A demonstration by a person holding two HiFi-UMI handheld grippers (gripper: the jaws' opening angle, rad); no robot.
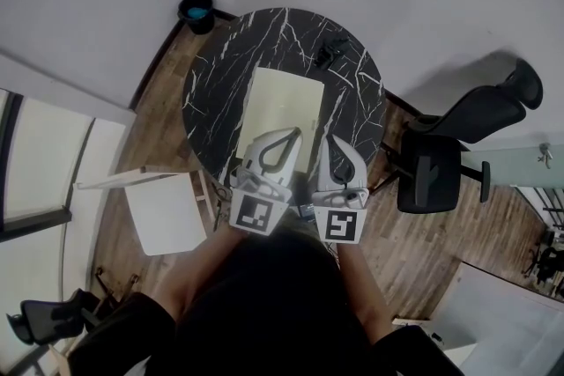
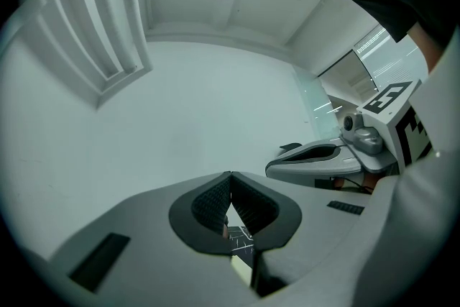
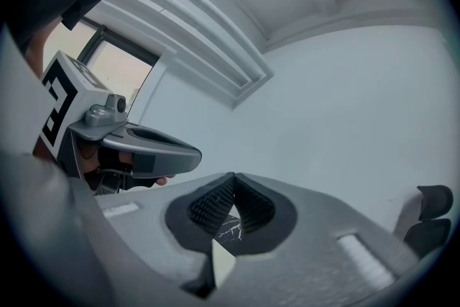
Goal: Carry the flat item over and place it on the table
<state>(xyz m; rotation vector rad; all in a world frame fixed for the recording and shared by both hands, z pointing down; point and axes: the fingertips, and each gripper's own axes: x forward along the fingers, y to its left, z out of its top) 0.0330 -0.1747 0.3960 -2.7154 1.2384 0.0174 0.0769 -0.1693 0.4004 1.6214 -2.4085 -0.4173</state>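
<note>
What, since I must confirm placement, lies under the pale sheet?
The black marble table, showing around the sheet on three sides. The tabletop directly beneath is covered.

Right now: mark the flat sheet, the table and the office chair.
flat sheet (image 1: 280,99), head view, middle of its bare pale face
table (image 1: 210,106), head view, bare marble left of the sheet
office chair (image 1: 483,112), head view, on its backrest

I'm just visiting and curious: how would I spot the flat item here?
Find the round black marble table, the biggest dark shape in the head view. On it lies a pale yellow rectangular sheet. It is the only light, flat thing there; the other thing on top, a small black object near the far rim, is dark and lumpy.
</note>
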